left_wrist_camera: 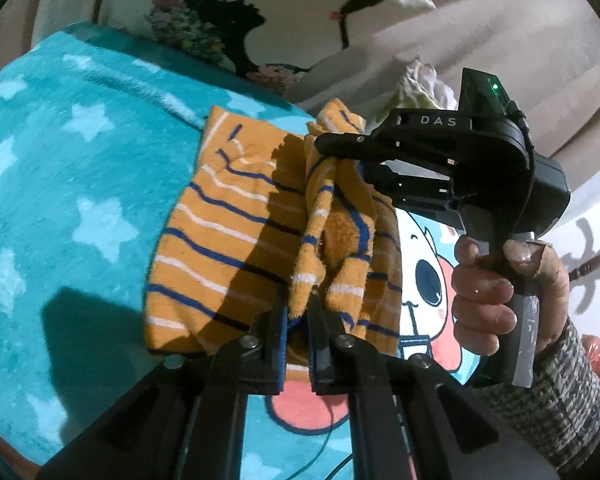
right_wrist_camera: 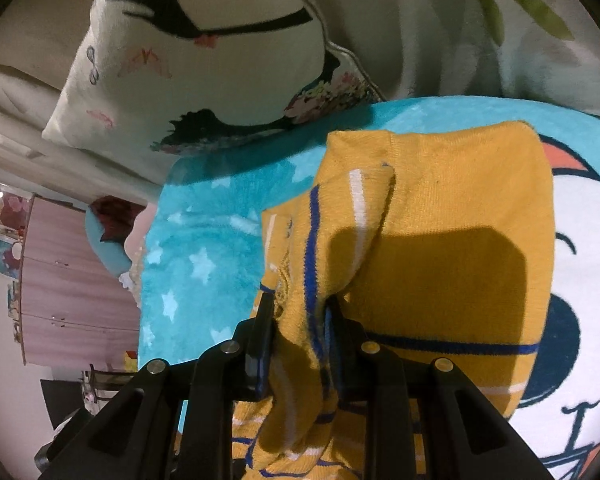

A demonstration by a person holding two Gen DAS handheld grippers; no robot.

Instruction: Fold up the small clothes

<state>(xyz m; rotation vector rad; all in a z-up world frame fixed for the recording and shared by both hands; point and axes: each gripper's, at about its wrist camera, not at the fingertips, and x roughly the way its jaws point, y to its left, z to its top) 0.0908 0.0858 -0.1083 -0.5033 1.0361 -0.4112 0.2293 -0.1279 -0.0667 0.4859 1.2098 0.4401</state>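
Two grippers, left gripper (left_wrist_camera: 298, 316) and right gripper (right_wrist_camera: 300, 320), have their jaws clamped on one small mustard garment (left_wrist_camera: 228, 232), blue-and-white striped, bunched, hanging over the turquoise star blanket (left_wrist_camera: 60, 168).

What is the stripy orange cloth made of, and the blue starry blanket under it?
The stripy orange cloth looks like soft knitted cotton or a similar jersey: fine knit ribs show, it is matte, and it droops in limp folds. The blue starry blanket looks like plush fleece, probably synthetic: its surface is fuzzy, with brushed pile and a slight sheen.
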